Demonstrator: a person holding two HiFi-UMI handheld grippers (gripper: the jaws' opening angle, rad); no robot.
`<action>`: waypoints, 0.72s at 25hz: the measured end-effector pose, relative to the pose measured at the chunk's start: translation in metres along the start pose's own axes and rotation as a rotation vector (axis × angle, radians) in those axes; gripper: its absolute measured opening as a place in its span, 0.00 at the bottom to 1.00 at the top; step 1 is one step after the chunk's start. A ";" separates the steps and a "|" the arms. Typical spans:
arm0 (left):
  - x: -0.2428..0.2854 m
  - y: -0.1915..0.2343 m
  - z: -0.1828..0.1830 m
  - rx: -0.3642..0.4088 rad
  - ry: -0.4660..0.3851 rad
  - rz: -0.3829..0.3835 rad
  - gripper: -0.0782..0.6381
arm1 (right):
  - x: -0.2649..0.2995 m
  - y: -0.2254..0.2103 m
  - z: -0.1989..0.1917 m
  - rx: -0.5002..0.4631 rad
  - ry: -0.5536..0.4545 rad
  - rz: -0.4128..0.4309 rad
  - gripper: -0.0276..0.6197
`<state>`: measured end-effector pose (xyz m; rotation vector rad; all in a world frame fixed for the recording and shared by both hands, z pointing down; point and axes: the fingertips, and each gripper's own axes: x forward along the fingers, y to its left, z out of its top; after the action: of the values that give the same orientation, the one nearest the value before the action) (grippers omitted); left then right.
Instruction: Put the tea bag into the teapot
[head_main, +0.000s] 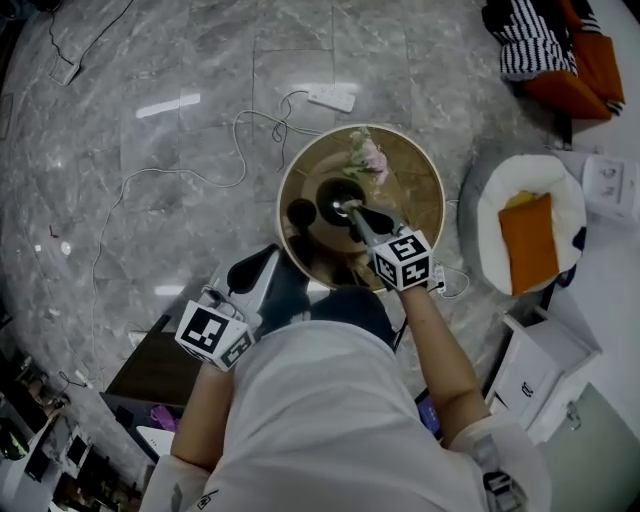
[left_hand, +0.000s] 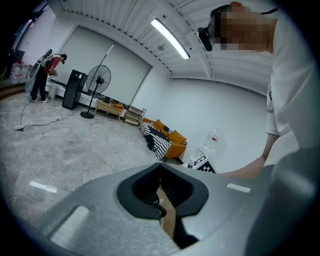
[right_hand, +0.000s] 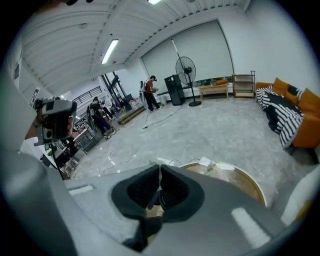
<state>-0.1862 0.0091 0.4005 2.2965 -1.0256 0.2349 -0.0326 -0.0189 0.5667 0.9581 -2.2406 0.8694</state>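
Observation:
A dark teapot (head_main: 335, 195) stands near the middle of a round wooden table (head_main: 420, 190). My right gripper (head_main: 348, 208) hovers right over the pot's top, shut on a small pale tea bag (head_main: 344, 206) at its tips. In the right gripper view the jaws (right_hand: 160, 172) meet on a thin white sliver, with the teapot (right_hand: 162, 199) dark below them. My left gripper (head_main: 268, 256) hangs off the table's near left rim, shut with nothing in it. The left gripper view shows its tips (left_hand: 160, 167) together over a strip of wood.
A small dark cup (head_main: 301, 212) sits left of the teapot and a pale flower bunch (head_main: 368, 157) behind it. A power strip (head_main: 332, 97) and cables lie on the marble floor beyond. A white seat with an orange cushion (head_main: 530, 235) stands right of the table.

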 end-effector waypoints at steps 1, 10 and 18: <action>0.000 0.004 0.000 0.000 0.010 -0.001 0.12 | 0.007 -0.003 -0.004 0.006 0.013 -0.003 0.05; -0.002 0.034 -0.011 -0.004 0.069 0.002 0.12 | 0.057 -0.027 -0.047 0.048 0.123 -0.041 0.05; -0.002 0.042 -0.031 0.001 0.119 -0.004 0.12 | 0.091 -0.037 -0.080 0.061 0.202 -0.057 0.05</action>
<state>-0.2154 0.0069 0.4434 2.2556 -0.9607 0.3663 -0.0403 -0.0177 0.6933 0.9135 -2.0178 0.9690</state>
